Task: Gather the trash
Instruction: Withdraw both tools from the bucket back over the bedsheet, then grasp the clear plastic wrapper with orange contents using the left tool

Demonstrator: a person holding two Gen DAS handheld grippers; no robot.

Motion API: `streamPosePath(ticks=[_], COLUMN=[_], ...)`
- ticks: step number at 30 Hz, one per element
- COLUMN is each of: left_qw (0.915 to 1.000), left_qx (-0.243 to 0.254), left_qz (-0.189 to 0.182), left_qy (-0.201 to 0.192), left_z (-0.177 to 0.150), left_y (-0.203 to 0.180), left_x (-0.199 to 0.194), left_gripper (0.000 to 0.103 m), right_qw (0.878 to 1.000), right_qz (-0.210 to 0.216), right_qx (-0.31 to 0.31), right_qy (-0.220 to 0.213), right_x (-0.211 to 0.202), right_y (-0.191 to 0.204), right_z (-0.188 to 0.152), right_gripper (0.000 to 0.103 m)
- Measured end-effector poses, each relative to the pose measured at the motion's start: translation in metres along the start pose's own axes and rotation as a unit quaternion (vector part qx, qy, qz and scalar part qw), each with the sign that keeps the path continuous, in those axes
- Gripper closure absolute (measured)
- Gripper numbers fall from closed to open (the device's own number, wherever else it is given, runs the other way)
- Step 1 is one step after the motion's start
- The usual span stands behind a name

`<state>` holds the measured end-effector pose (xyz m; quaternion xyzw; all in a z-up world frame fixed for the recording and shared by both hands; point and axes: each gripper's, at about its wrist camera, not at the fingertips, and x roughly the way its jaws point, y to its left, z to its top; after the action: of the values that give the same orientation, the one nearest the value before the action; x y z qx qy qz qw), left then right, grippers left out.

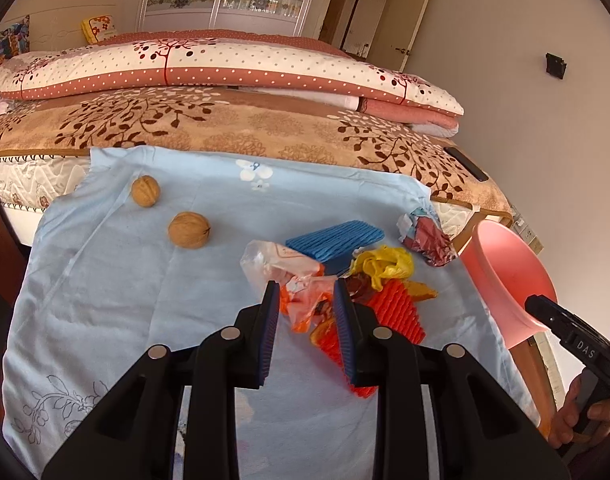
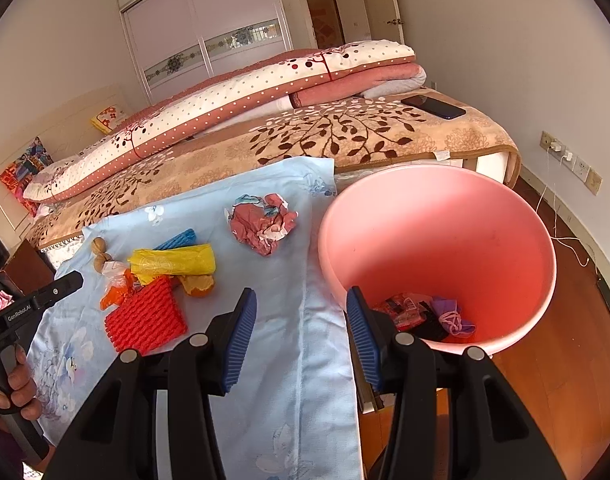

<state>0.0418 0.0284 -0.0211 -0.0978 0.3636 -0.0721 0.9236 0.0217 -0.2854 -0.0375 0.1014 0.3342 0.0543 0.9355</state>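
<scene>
Right now the left gripper (image 1: 305, 300) hangs low over the pale blue flowered cloth (image 1: 105, 300) spread on the desk, its blue-padded jaws standing apart with a crumpled clear-and-orange plastic wrapper (image 1: 289, 276) lying between their tips; whether the pads actually touch it I cannot tell. Just right of that wrapper lies a red ribbed foam fruit net (image 1: 397, 312), and beyond it a scrunched yellow plastic bag (image 1: 385, 266) with an orange peel scrap (image 1: 423, 291) beside it. Farther off, a blue ribbed foam net (image 1: 337, 236) lies flat, and at the far right of the cloth sits a crumpled pink-red paper ball (image 1: 425, 240). Two brown walnuts (image 1: 189, 230) rest well apart from the pile on the far left. Over on the right, the right gripper (image 2: 301, 320) has its jaws set apart too, clamped on the near rim of the round pink plastic bin (image 2: 485, 220), one pad outside, one pad inside, the bin tilted with its mouth towards the camera just beside the cloth's right edge. Down in the bin already: a red printed wrapper (image 2: 401, 308), something black and a purple crumpled piece (image 2: 451, 314). A hand (image 2: 13, 384) grips the left gripper's handle at the near left, and behind everything stretches the bed with its brown leaf-patterned blanket (image 1: 245, 128)
</scene>
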Motion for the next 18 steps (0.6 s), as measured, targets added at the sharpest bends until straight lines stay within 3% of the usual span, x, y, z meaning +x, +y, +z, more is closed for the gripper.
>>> streamPosePath(ticks=[9, 18], left_qw=[0.9991, 0.9985], left_qx=[-0.031, 0.021], left_qz=[-0.011, -0.010], left_qy=[0.027, 0.049], left_z=[-0.002, -0.007], left_y=[0.012, -0.003], left_x=[0.011, 0.027], left_gripper=[0.075, 0.075], right_qw=[1.000, 1.000], right_qz=[0.002, 0.002], right_qx=[-0.012, -0.014], right_qy=[0.012, 0.020], right_x=[0.009, 0.016], right_y=[0.009, 0.013], right_z=[-0.003, -0.003], right_gripper=[0.057, 0.057])
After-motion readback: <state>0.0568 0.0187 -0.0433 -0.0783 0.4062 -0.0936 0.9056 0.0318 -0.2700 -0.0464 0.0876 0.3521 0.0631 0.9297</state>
